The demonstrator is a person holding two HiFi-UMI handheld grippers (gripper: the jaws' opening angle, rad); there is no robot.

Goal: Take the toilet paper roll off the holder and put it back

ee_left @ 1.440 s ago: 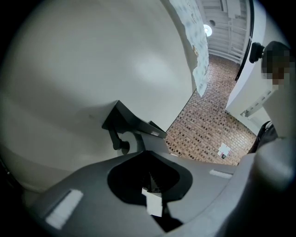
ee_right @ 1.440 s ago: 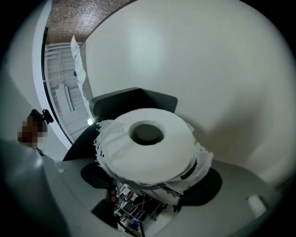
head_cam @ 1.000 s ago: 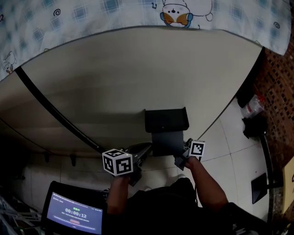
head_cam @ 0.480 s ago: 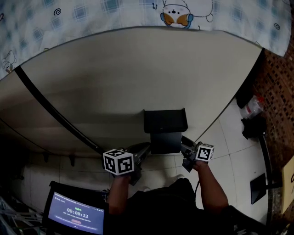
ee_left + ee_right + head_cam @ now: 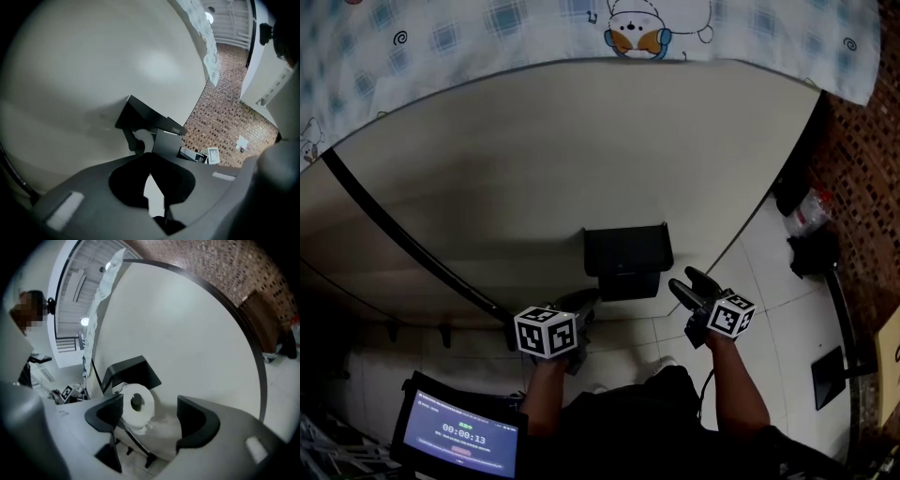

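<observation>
A black wall holder [image 5: 623,251] hangs at mid-height, and its cover hides the roll from above. In the right gripper view the white toilet paper roll [image 5: 137,405] sits on the holder [image 5: 129,371], just beyond my jaws. My right gripper [image 5: 150,418] is open; its jaws have just been closing, with nothing between them. In the head view the right gripper [image 5: 692,284] stands to the right of the holder. My left gripper [image 5: 586,302] is shut and empty, pointing up at the holder's lower left corner. The left gripper [image 5: 152,180] sees the holder [image 5: 145,119] from the side.
A black rail [image 5: 403,230] runs diagonally across the pale wall. A printed curtain [image 5: 637,23] hangs along the top. A lit timer screen [image 5: 459,436] is at the lower left. Dark objects [image 5: 811,253] lie on the tiled floor at right, by a brick surface [image 5: 862,159].
My right gripper has drawn away to the right of the holder and rolled, so its marker cube now faces up. The left gripper has sunk slightly.
</observation>
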